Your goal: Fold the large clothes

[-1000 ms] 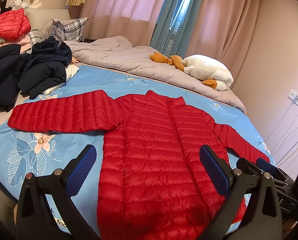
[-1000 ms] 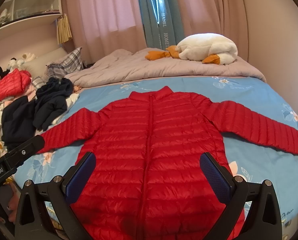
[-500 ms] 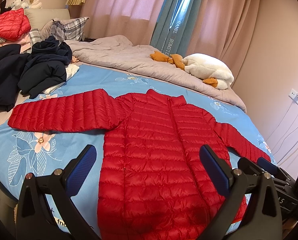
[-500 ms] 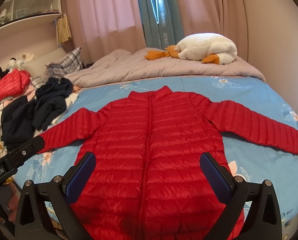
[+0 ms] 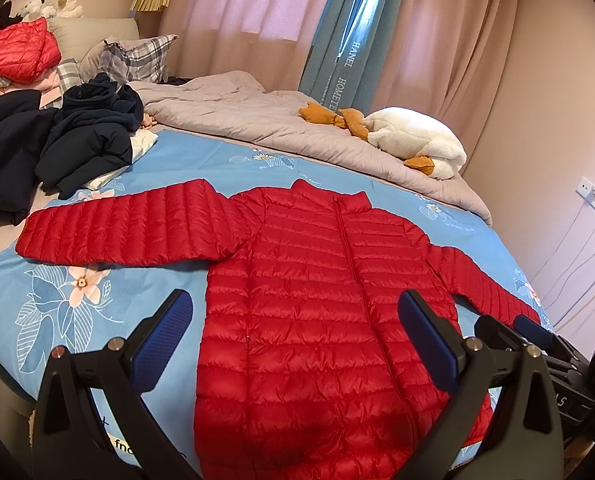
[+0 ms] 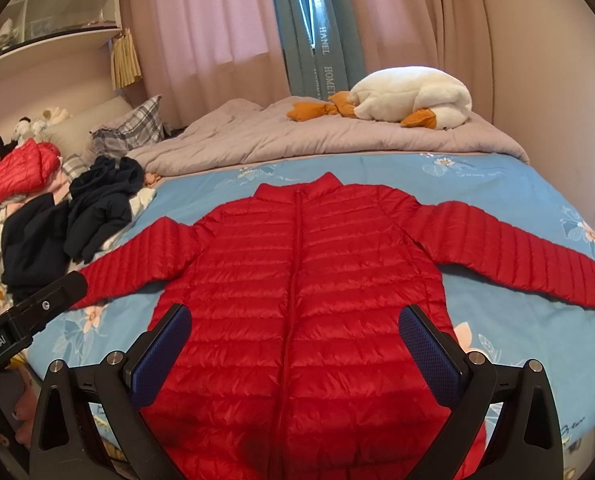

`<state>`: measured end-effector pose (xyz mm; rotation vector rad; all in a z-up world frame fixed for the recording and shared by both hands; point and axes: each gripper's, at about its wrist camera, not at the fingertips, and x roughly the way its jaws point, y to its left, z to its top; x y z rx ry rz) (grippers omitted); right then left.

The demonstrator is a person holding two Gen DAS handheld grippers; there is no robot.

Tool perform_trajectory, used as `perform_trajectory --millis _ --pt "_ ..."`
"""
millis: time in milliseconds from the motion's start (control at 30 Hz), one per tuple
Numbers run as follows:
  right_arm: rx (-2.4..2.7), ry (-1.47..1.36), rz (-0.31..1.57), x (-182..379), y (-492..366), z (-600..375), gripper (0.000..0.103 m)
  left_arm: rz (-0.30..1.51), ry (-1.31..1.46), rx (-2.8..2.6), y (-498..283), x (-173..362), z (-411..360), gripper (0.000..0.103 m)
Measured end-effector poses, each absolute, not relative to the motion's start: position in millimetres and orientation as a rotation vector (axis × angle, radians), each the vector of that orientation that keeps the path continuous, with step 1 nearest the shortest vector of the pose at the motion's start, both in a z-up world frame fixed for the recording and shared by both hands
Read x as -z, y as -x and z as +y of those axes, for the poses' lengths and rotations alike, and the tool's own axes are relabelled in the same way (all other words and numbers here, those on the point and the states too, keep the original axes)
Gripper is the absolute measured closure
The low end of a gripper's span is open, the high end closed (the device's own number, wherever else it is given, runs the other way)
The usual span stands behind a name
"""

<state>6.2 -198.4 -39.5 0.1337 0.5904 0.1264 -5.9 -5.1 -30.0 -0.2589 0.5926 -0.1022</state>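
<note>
Currently, we hold both grippers (image 5: 295,336) (image 6: 295,340) spread wide, empty, above the flat jacket (image 6: 297,300); no fold made yet.

A red puffer jacket (image 5: 321,312) lies flat and zipped, front up, on a blue floral bedsheet (image 5: 97,300), both sleeves spread outward. The left gripper (image 5: 293,338) hangs above the jacket's hem with its blue-padded fingers (image 5: 165,340) spread wide, holding nothing. The right gripper (image 5: 533,330) shows at the right edge. Dark clothes (image 5: 77,140) are heaped on the left; a white plush goose (image 5: 413,140) rests on a grey quilt (image 5: 257,120).
</note>
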Motion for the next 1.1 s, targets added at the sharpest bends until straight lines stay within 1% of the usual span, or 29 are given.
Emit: perform_trajectory --millis 400,800,1100 --pt "-0.127 -0.135 0.593 39 -7 -201 0.000 0.605 0.256 0.102 4 26 -6 0.000" --pt "-0.093 -0.129 0.560 11 -21 -212 0.000 0.624 0.240 0.131 -28 0 -15 0.000" --pt "-0.030 -0.147 0.598 17 -35 -235 0.000 0.705 0.233 0.085 -58 13 -11 0.000"
